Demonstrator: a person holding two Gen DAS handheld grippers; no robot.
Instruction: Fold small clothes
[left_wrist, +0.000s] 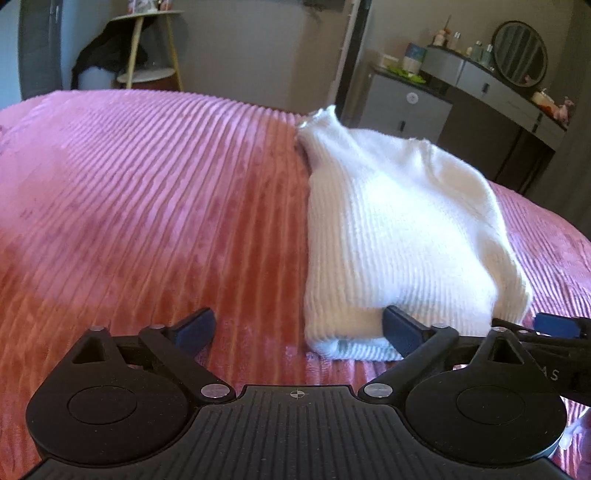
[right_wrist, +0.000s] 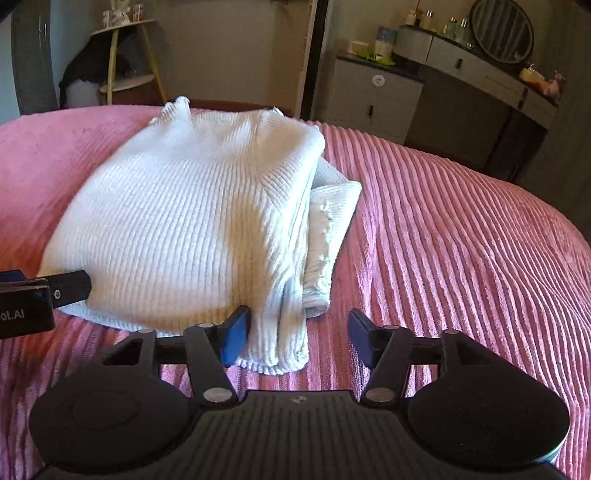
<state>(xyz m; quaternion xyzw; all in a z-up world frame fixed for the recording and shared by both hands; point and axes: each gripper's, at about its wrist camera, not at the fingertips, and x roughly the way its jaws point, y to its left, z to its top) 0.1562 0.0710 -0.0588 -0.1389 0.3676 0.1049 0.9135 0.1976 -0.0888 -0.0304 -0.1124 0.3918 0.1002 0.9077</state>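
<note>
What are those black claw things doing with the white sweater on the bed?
A person is holding two grippers and folding small clothes with them. The white sweater already lies folded in a neat bundle on the pink bedspread. The left gripper and the right gripper sit at the sweater's near edge, one at each corner. Both have their jaws open. Neither is pinching the sweater right now, though one finger of each rests against it.

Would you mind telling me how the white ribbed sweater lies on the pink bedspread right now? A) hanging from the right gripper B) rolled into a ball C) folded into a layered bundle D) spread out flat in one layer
C: the white ribbed sweater shows stacked layers at its near edge on the pink bedspread, with both the left gripper and right gripper open.
</note>
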